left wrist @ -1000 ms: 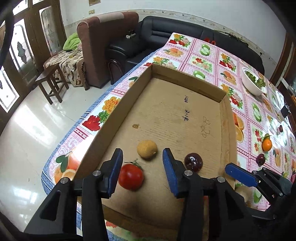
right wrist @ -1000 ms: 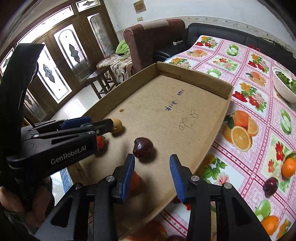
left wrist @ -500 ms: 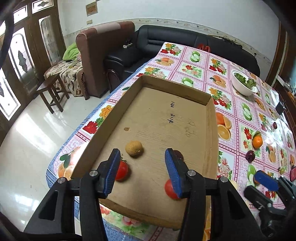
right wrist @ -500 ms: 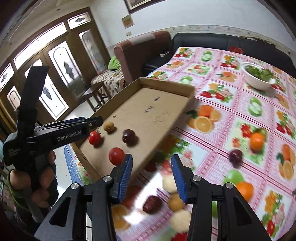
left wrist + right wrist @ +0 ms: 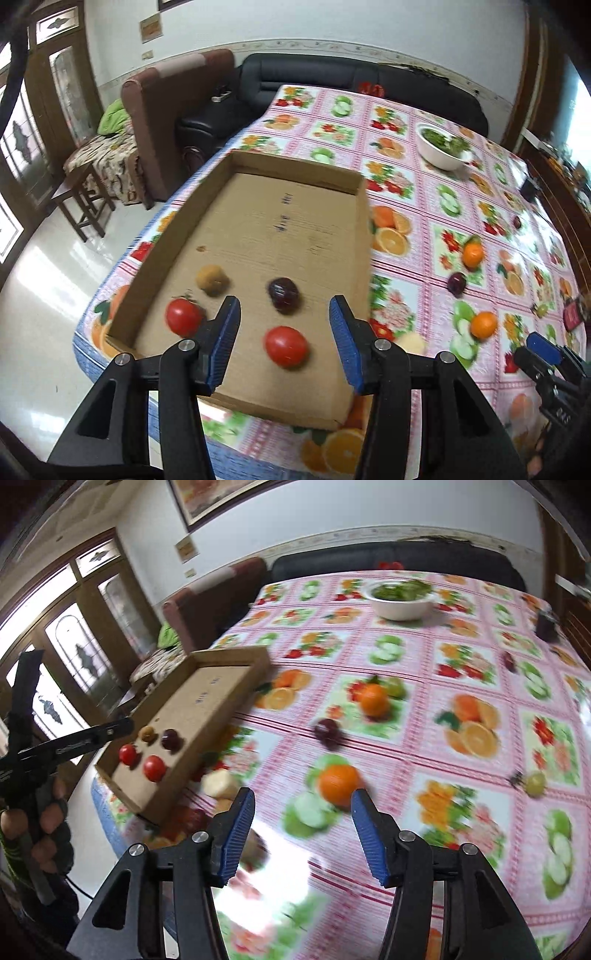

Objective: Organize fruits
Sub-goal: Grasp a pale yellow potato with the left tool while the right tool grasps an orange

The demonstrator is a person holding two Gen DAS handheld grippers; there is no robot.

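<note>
A shallow cardboard box (image 5: 362, 236) lies on the table's near left corner. In it lie two red tomatoes (image 5: 286, 346) (image 5: 183, 316), a dark plum (image 5: 282, 291) and a brown fruit (image 5: 210, 279). My left gripper (image 5: 284, 345) is open and empty above the box's near end. My right gripper (image 5: 301, 832) is open and empty above the tablecloth, right of the box (image 5: 173, 775). An orange (image 5: 337, 784) lies just beyond it. Another orange (image 5: 373, 699), a dark plum (image 5: 327, 731) and a pale fruit (image 5: 219, 782) lie loose on the cloth.
A white bowl of greens (image 5: 441, 149) stands at the far side of the table. A small green fruit (image 5: 535, 782) lies at the right. A black sofa (image 5: 332, 77) and a brown armchair (image 5: 166, 107) stand beyond the table. A wooden stool (image 5: 85, 199) stands at the left.
My right gripper has swung away from the box to the right, over the loose fruit. A second tomato now lies in the box. My left gripper has pulled back and up.
</note>
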